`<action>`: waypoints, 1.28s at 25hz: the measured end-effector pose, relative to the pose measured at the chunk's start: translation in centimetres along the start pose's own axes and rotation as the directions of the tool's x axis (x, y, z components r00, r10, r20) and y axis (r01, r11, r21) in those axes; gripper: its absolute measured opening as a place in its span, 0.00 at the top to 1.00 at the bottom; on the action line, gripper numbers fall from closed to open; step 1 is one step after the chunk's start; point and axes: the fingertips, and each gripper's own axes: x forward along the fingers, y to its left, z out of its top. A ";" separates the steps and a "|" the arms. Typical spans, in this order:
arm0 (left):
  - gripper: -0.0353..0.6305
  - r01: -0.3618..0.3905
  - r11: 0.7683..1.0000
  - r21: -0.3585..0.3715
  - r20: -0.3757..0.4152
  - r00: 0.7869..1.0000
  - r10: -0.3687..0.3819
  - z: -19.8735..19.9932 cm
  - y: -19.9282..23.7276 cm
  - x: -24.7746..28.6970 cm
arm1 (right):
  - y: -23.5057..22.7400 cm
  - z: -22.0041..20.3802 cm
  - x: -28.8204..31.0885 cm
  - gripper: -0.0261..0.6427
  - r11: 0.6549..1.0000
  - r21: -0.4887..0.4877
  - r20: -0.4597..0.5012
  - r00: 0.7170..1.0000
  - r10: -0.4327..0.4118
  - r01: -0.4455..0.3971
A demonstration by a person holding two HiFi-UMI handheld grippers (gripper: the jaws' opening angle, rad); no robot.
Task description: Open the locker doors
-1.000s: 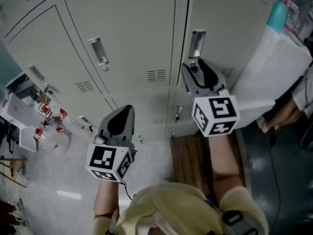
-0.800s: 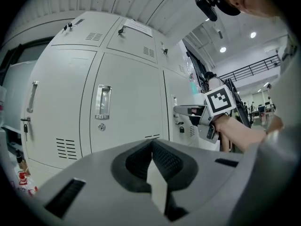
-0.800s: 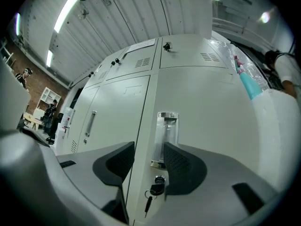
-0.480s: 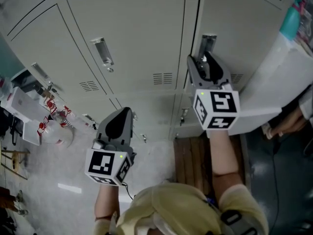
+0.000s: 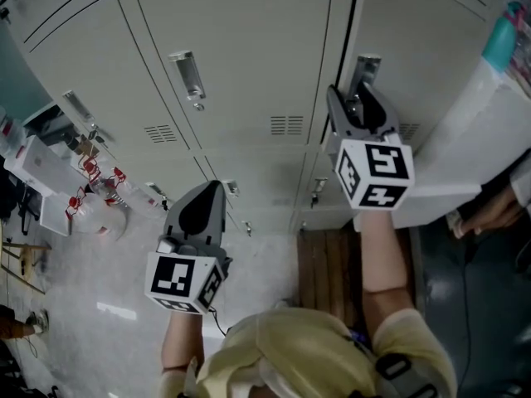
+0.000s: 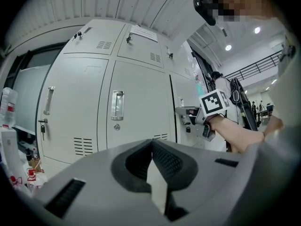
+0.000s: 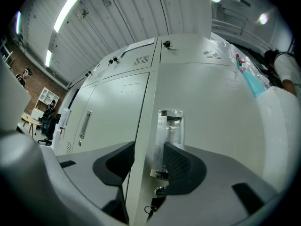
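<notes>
Two tongs: one in each hand, both facing a row of pale grey lockers (image 5: 249,56) whose doors are all shut.
Right tongs (image 7: 146,149): jaws apart at a middling width, gripping nothing. They are raised right up to the right-hand locker door (image 7: 221,107).
Between the right jaws: the left edge of that door's metal handle (image 7: 170,121) and the door's left edge. The right gripper view does not settle whether either jaw touches the metal.
Handle's long axis: upright, running up and down the door. The jaws stand side by side across it, so shutting them would pinch it crosswise.
Below the handle: a lock with a key (image 7: 153,204) hanging from it, just under the jaws.
Left tongs (image 6: 151,142): jaws pressed together, empty. They are held low and back, well apart from any door.
Ahead of the left tongs: the middle locker door (image 6: 136,102), with its own upright handle (image 6: 117,105) above the jaw line.
Nearer hand: the right, by a clear margin, which the head view confirms.
Likely next move: close on the right handle and pull towards the person. The handle sits by the door's left edge, so the door probably swings from the right.
</notes>
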 end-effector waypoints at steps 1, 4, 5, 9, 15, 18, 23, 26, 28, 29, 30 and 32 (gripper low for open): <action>0.94 -0.003 1.000 -0.002 0.003 1.000 0.003 0.0 0.0 -0.3 | 0.0 0.1 -0.2 0.70 1.000 0.000 0.000 1.000 -0.003 0.003; 0.94 -0.003 1.000 -0.014 0.005 1.000 0.003 0.1 0.0 -1.2 | 0.1 0.1 -1.3 0.70 1.000 -0.002 -0.009 1.000 -0.017 0.017; 0.94 0.002 1.000 -0.016 0.007 1.000 -0.002 0.1 0.0 -1.4 | 0.1 0.2 -1.7 0.70 1.000 -0.004 -0.012 1.000 -0.020 0.020; 0.94 0.044 0.999 -0.006 0.016 0.999 -0.044 0.4 -0.8 -2.0 | 0.1 0.5 -3.7 0.70 0.999 -0.005 -0.017 0.999 -0.037 0.037; 0.94 0.125 0.992 0.006 0.035 0.992 -0.125 0.8 -2.6 -2.5 | -0.6 1.0 -7.3 0.70 0.998 -0.023 -0.030 0.998 -0.061 0.061; 0.94 0.160 0.987 0.004 0.036 0.987 -0.160 0.7 -3.7 -2.7 | -1.1 1.1 -9.0 0.70 0.997 -0.028 -0.036 0.997 -0.075 0.074; 0.94 0.215 0.977 0.006 0.049 0.975 -0.215 0.8 -5.3 -3.1 | -1.7 1.1 -11.3 0.70 0.995 -0.039 -0.057 0.994 -0.091 0.089; 0.94 0.233 0.972 -0.004 0.051 0.971 -0.233 1.1 -6.1 -3.0 | -2.2 1.3 -12.3 0.70 0.996 -0.035 -0.061 0.994 -0.089 0.087; 0.94 0.246 0.969 -0.006 0.051 0.968 -0.245 1.1 -6.6 -3.0 | -2.6 1.4 -12.9 0.70 0.995 -0.033 -0.061 0.994 -0.093 0.091; 0.94 0.255 0.967 -0.002 0.051 0.966 -0.255 1.0 -6.9 -2.9 | -2.8 1.4 -13.2 0.70 0.995 -0.035 -0.061 0.993 -0.097 0.095; 0.94 0.264 0.964 0.003 0.052 0.963 -0.264 1.0 -7.1 -2.8 | -2.9 1.4 -13.6 0.71 0.994 -0.038 -0.060 0.993 -0.101 0.099; 0.94 0.278 0.961 0.004 0.052 0.959 -0.277 1.0 -7.5 -2.7 | -3.3 1.4 -14.2 0.73 0.993 -0.044 -0.060 0.992 -0.109 0.107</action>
